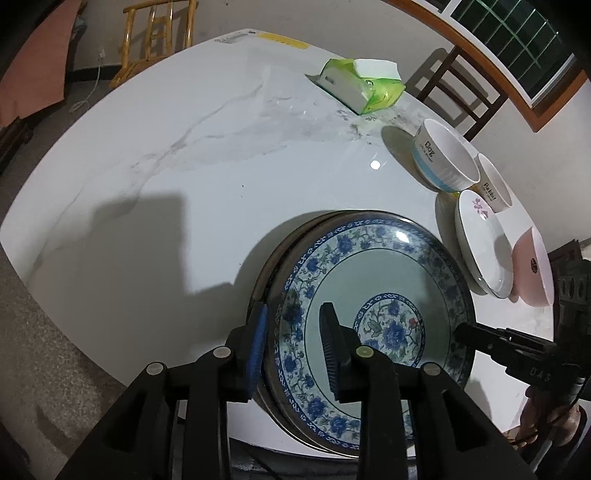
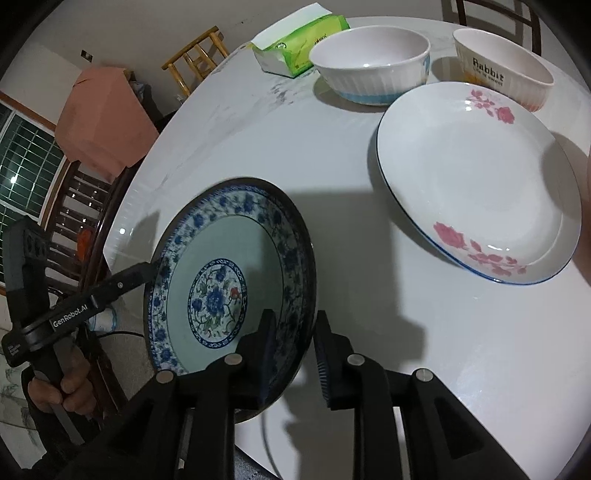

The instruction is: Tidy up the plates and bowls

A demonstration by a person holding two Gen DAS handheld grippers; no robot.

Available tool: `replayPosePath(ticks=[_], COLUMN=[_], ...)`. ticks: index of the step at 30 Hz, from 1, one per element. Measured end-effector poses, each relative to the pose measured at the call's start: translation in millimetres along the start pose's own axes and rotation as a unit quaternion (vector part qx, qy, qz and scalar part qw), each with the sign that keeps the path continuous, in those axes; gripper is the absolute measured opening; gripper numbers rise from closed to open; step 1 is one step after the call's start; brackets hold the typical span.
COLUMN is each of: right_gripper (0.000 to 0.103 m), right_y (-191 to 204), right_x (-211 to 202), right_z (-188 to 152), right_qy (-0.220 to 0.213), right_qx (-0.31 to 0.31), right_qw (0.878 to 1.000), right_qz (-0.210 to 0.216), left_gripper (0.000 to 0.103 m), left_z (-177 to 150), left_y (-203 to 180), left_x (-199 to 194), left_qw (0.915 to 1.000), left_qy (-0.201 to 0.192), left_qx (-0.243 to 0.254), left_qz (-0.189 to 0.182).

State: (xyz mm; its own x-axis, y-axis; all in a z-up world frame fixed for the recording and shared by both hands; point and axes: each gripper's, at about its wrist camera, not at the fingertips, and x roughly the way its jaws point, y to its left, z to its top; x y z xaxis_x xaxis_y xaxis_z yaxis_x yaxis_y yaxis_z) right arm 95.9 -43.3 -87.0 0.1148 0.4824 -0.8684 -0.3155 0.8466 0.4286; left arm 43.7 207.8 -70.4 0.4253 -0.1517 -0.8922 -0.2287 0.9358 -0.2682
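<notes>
White marble table (image 1: 184,166), wooden chairs (image 1: 159,33) by pale walls, grid-barred window (image 1: 517,33).
</notes>
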Motion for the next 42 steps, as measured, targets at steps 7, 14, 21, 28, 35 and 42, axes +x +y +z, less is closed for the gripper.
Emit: replayPosePath(ticks=[7, 14, 21, 28, 35, 42], right_gripper=[0.028, 0.031, 0.031, 0.031, 0.031, 0.031], right_y=[3, 10, 1, -40, -97, -124], right_x=[-9, -7, -32, -77, -99, -90], right_z=[-5, -4, -14, -31, -36, -25], right_qy=[-0.009, -0.015, -0.090, -0.190, -0.224, -0.230], right_qx=[-0.012, -0.024, -0.039, -0.005, 0.058, 0.093], right_qw=[1.000, 1.000, 0.994, 0.977, 0.962, 0.959], right_qz=[-0.011, -0.010, -0.053, -0.098, -0.143, -0.140], left_gripper=[0.035, 0.040, 0.055, 0.068, 0.068, 0.068], left_z=[1, 0, -1, -3, 3, 23], left_y=[8, -2, -39, -88, -139, -179], left_x=[-10, -9, -16, -20, -9, 18], left_qw=[0.9994, 0.9992, 0.9950, 0.9863, 0.9796, 0.9797], left_qy=[-0.029, -0.033, -0.081, -0.132, -0.151, -0.137], left_qx=[-0.013, -0.002, 0.038, 0.093, 0.132, 0.144], left_qz=[0.013, 0.021, 0.045, 0.034, 0.002, -0.025])
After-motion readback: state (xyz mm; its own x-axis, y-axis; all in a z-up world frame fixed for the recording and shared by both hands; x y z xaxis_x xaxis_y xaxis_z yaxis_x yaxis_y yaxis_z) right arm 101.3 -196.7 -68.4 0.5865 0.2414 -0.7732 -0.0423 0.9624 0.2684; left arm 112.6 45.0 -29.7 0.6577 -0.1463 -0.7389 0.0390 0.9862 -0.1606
